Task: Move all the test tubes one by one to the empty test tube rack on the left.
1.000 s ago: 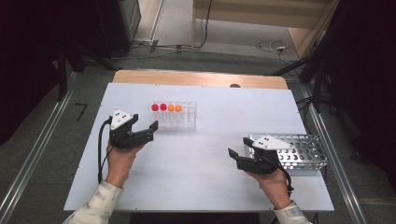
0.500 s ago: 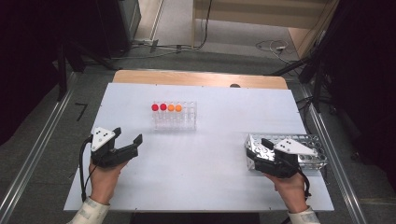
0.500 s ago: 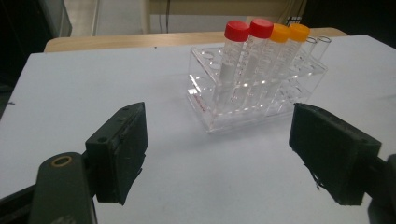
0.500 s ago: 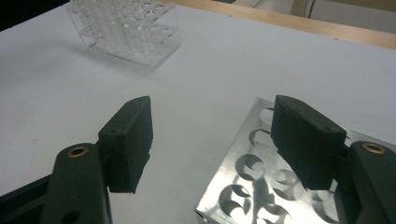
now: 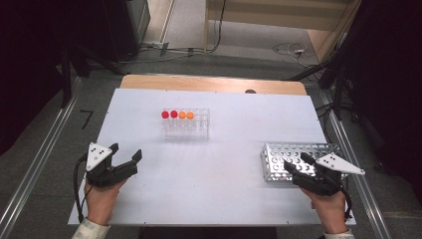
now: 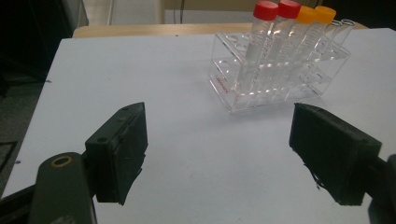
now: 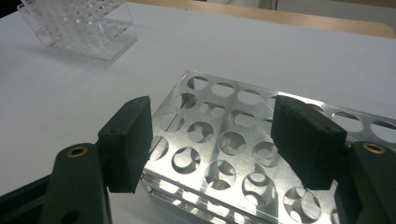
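Metal rack [image 5: 278, 158] partly behind right gripper [image 5: 300, 166]; both grippers' jaws apart, empty; left gripper [image 5: 124, 157].

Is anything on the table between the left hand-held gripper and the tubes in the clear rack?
Nothing visible. From the left hand-held gripper, jaws open and empty, bare white table runs up to the clear rack with its red-capped tubes and orange-capped tubes. The metal rack sits off to the right.

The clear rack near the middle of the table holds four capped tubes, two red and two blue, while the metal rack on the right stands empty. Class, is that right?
Not quite. The clear rack holds two red-capped tubes and two orange-capped tubes, not blue; the left gripper view shows this. The metal rack stands empty.
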A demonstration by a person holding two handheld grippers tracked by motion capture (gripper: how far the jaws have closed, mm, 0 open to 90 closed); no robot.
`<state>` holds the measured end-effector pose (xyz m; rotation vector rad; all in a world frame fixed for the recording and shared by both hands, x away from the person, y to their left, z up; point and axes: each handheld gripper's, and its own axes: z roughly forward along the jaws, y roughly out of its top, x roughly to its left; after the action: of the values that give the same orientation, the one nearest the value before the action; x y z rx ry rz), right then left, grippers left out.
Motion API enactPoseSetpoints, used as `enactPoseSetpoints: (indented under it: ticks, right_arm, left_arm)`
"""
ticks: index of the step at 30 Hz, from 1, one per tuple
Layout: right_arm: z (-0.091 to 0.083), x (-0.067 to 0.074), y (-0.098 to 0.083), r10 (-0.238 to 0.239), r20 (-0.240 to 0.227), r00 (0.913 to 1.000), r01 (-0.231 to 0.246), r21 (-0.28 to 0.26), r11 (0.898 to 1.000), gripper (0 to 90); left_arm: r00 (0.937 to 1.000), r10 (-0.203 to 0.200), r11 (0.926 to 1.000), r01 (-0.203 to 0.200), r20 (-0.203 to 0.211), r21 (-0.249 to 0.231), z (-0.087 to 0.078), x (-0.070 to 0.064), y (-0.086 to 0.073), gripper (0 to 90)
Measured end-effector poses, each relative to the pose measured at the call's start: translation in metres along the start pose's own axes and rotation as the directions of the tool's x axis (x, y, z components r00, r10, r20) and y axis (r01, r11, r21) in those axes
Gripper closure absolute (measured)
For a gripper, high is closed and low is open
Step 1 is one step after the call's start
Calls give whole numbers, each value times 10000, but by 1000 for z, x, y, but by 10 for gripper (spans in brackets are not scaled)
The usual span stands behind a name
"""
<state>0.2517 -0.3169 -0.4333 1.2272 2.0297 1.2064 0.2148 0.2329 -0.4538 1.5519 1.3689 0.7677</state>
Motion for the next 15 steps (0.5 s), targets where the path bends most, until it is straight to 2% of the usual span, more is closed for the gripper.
enactPoseSetpoints:
  ticks: [9,15]
  right_arm:
    - [-11,-11,-7,127,264,9996,-126,-60,9999,277]
    - [-15,-17,-10,213,398,9990,-211,-65,9998,277]
  left_arm:
    - [9998,-170,9998,170,-132,-56,-12,6,-6,193]
    - [9994,-84,10000,82,-333,-53,-18,9,-10,193]
